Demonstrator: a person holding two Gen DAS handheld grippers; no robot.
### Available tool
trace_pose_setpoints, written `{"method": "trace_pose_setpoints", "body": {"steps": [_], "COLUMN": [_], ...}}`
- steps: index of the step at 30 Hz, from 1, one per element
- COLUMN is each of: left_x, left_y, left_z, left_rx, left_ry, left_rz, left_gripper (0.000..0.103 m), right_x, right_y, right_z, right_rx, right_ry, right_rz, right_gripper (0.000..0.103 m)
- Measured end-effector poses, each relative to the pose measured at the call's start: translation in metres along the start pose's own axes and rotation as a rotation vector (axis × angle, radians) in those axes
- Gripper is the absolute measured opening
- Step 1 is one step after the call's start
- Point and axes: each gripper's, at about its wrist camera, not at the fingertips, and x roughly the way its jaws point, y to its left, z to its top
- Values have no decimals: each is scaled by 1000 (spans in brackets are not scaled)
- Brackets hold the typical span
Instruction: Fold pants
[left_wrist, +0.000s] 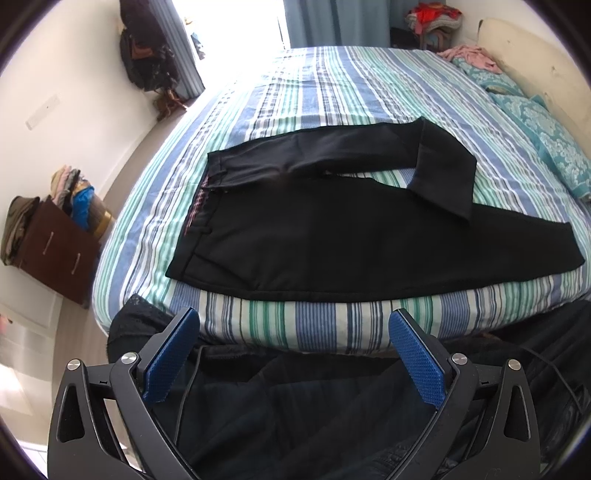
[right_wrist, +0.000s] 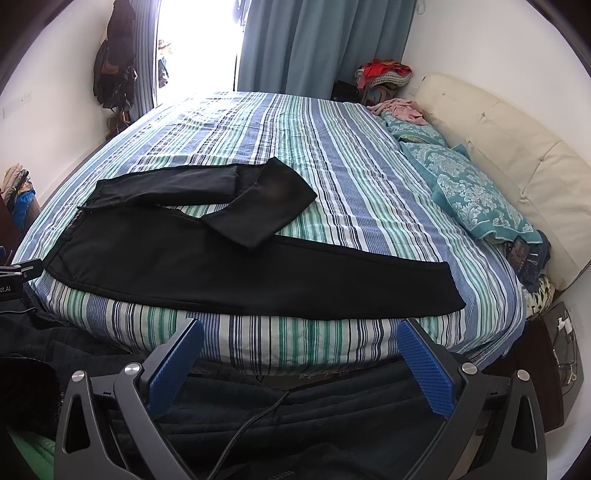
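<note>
Both wrist views look from the near bedside across the blue-green striped bed (left_wrist: 332, 92), sharing the black pants (right_wrist: 221, 266).

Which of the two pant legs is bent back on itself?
The far leg, away from the bed edge: its lower part is doubled back and lies across the near leg, which lies straight along the edge.

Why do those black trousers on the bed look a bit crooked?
The far leg of the trousers is bent back on itself, its end lying across the near leg, which runs straight along the edge of the bed. Both tools, left and right, hang open, clear of the cloth.
</note>
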Motion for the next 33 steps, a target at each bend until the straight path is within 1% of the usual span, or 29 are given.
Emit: {"method": "trace_pose_setpoints", "body": {"steps": [16, 24, 33], "left_x": [0, 1, 1], "left_y": [-3, -8, -9], "left_z": [-1, -1, -1], "left_rx": [13, 36, 37], "left_ry": [0, 5, 4], "left_rz": [4, 3, 10], "left_gripper": [102, 102, 102], "right_x": [3, 4, 7], "right_y": [1, 0, 1], "right_z": [-2, -4, -4], "right_rx": [-1, 8, 2], "right_ry": [7, 12, 15], "right_rz": [6, 1, 14], "right_gripper": [103, 103, 103]}}
